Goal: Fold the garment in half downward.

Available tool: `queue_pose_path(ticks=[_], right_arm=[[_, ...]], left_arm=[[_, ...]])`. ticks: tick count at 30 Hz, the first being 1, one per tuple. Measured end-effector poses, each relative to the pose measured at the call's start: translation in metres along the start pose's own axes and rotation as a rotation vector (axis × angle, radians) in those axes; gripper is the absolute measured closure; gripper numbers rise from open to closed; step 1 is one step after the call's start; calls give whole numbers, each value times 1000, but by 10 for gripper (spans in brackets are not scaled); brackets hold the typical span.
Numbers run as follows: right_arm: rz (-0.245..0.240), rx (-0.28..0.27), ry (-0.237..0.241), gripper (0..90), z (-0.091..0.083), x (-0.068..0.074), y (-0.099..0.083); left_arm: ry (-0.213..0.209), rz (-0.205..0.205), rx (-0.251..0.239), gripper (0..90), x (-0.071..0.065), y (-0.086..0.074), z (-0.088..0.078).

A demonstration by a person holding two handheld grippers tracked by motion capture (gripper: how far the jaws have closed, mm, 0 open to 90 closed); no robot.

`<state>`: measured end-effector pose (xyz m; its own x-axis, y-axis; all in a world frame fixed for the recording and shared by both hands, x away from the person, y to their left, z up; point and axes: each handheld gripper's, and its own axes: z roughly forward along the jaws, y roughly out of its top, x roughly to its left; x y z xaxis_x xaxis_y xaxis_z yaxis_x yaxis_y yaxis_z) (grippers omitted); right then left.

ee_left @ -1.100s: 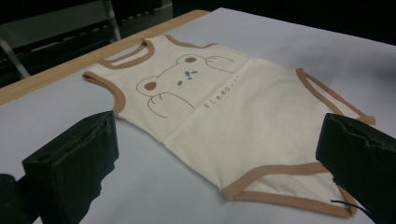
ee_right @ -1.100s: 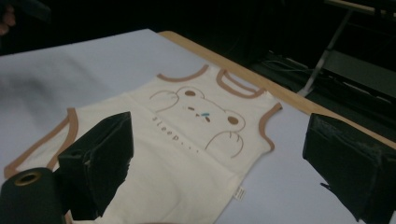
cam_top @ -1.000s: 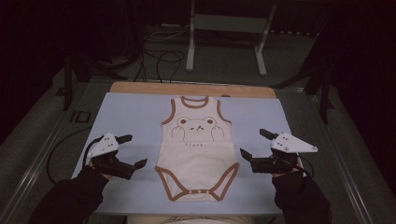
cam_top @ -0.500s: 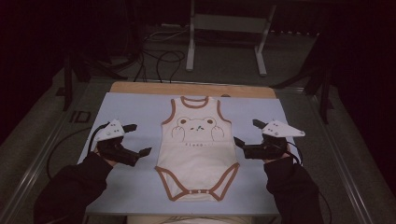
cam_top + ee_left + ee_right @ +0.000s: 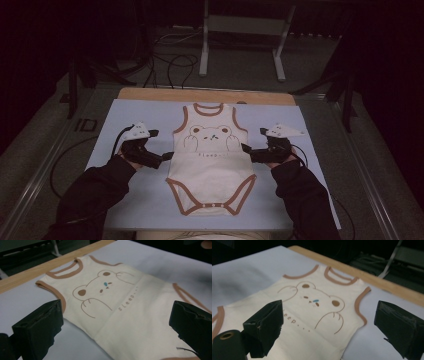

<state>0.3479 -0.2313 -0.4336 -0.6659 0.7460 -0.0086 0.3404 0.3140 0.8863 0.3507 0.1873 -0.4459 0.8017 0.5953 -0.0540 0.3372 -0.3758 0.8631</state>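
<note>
A cream baby bodysuit [image 5: 210, 160] with a bear print lies flat in the middle of the pale blue tabletop [image 5: 310, 135]. The left tool [image 5: 161, 150] and right tool [image 5: 253, 143] flank its waist edges — both with jaws spread apart, gripping nothing.

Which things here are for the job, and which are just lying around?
For the job:
baby bodysuit, spread flat
left gripper, open beside it
right gripper, open beside it
pale sheet under the bodysuit

Just lying about:
cables on the floor
metal stand behind the table
</note>
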Motion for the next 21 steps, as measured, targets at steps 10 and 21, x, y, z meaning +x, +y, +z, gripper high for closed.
queue_pose_path(ticks=[10,21], right_arm=[[9,69,2,87,26,-11,-16],[66,139,21,128,51,-23,-33]], left_arm=[[8,-12,77,2,5,-8,42],[34,-80,171,2,15,-14,65]])
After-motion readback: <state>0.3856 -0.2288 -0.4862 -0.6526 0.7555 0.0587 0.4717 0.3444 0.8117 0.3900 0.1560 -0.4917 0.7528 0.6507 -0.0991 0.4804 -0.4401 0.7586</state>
